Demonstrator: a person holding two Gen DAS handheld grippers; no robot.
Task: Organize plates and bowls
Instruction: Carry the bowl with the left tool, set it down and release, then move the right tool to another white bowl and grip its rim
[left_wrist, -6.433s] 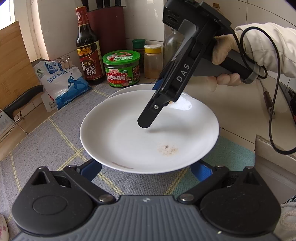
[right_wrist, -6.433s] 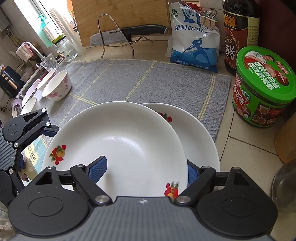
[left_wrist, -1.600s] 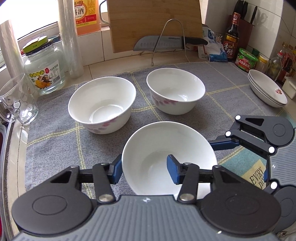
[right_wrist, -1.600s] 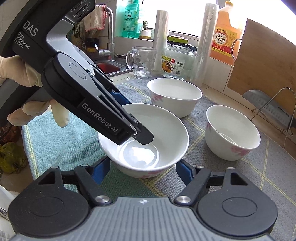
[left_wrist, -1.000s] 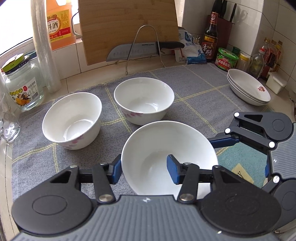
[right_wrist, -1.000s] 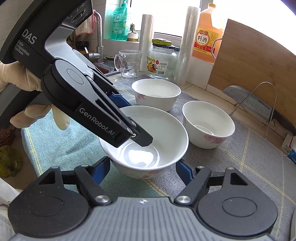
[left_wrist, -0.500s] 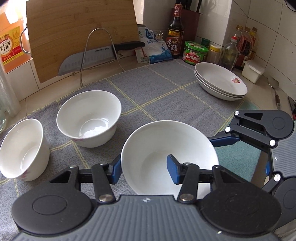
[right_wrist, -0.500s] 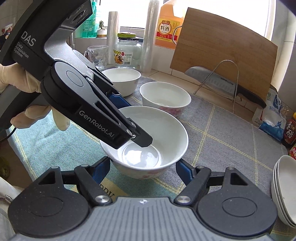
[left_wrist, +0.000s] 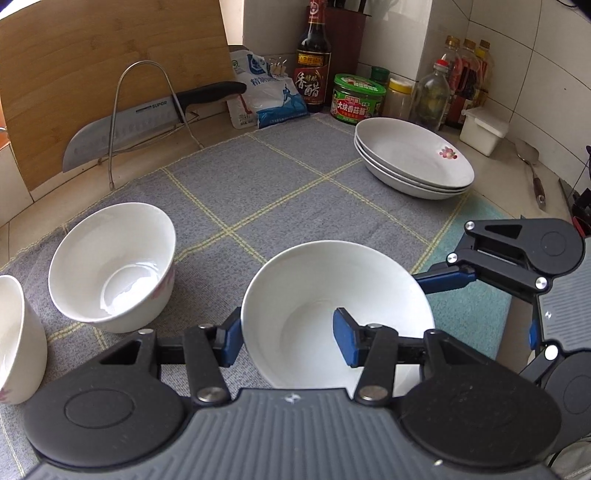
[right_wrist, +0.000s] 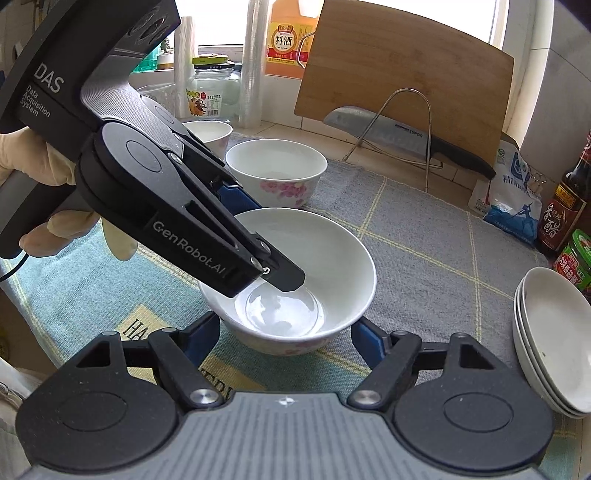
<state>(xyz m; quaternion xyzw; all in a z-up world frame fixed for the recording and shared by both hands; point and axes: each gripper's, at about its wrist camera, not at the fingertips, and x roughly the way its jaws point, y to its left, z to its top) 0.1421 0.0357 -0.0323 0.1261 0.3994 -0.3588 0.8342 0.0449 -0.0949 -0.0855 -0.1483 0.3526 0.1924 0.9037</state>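
Both grippers clamp one white ceramic bowl with pink flowers (right_wrist: 295, 280): the left gripper (left_wrist: 288, 334) pinches its near wall, one blue pad inside and one outside, and the right gripper (right_wrist: 284, 334) squeezes its base from both sides. It sits low over the grey checked mat (left_wrist: 266, 192). Open mat lies ahead, up to the stack of white plates (left_wrist: 413, 162) at the far right edge. Two more white bowls (left_wrist: 110, 266), central a second ago, now sit at the left.
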